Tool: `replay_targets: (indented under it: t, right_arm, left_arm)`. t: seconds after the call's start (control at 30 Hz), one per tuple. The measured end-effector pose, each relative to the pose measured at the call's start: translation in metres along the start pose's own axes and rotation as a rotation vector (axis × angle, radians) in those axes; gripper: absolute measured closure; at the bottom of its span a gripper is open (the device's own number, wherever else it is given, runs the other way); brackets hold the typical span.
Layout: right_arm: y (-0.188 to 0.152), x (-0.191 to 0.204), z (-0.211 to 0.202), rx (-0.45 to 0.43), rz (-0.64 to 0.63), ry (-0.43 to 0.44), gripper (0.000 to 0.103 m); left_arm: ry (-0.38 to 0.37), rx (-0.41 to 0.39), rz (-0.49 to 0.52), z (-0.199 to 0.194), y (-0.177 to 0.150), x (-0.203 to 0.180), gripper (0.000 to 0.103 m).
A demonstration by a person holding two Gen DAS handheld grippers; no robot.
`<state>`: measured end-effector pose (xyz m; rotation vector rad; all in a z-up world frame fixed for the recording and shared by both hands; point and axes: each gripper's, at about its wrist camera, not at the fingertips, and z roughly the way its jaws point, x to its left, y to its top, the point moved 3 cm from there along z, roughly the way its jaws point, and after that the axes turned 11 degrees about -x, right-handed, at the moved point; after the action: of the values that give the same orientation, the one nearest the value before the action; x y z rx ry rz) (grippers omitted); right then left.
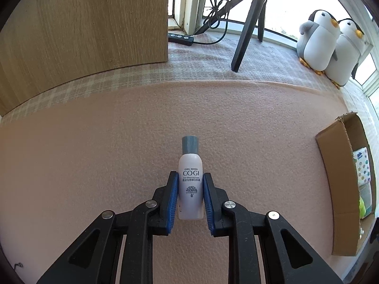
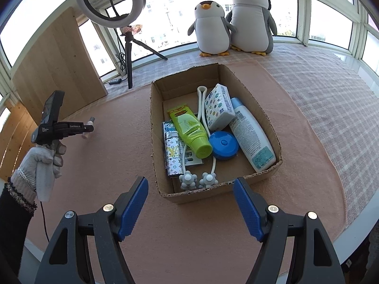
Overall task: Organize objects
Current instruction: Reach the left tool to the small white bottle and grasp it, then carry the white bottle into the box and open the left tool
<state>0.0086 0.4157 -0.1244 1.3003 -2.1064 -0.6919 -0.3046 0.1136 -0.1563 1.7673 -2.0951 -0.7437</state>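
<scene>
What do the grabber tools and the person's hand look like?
Both grippers, left and right, are black plastic with ribbed blue pads and silver rivets. The left one carries white lettering. The hand wears a grey knitted glove, a black sleeve behind it.

The left gripper (image 1: 190, 177) clasped a small white plastic bottle with a grey cap (image 1: 190, 179) above the pink felt mat (image 1: 94, 153), blue pads pressing both sides.

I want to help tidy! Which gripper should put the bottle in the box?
Left. The left gripper already has the bottle between its fingers; the right gripper is open and empty by the box.
</scene>
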Motion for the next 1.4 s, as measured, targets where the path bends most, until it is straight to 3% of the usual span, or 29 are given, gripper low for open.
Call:
replay_targets:
  t: [0.37, 0.67, 0.87, 1.07, 1.13, 1.2, 1.4]
  right_arm:
    - [-0.011, -0.014, -0.009, -0.017, -0.036, -0.085, 0.032]
    - [-0.024, -0.032, -0.018, -0.01, -0.011, -0.11, 0.032]
    - [-0.029, -0.047, -0.023, -0.012, 0.019, -0.118, 0.032]
    - [-0.032, -0.052, -0.025, -0.01, 0.027, -0.12, 0.032]
    - [-0.033, -0.053, -0.025, -0.009, 0.029, -0.121, 0.032]
    - [-0.033, -0.053, -0.025, -0.008, 0.03, -0.121, 0.032]
    - [-0.032, -0.047, -0.024, -0.007, 0.023, -0.112, 0.032]
  left_arm:
    - [-0.172, -0.08, 0.116, -0.042, 0.022, -0.116, 0.081]
    - [-0.289, -0.056, 0.213, -0.044, 0.006, -0.224, 0.081]
    - [-0.312, -0.037, 0.261, -0.043, -0.008, -0.263, 0.081]
    - [-0.323, -0.023, 0.281, -0.039, -0.014, -0.279, 0.081]
    - [-0.332, -0.013, 0.277, -0.039, -0.014, -0.282, 0.072]
    - [-0.324, -0.029, 0.267, -0.042, -0.012, -0.279, 0.037]
    - [-0.314, -0.066, 0.249, -0.054, -0.005, -0.265, 0.033]
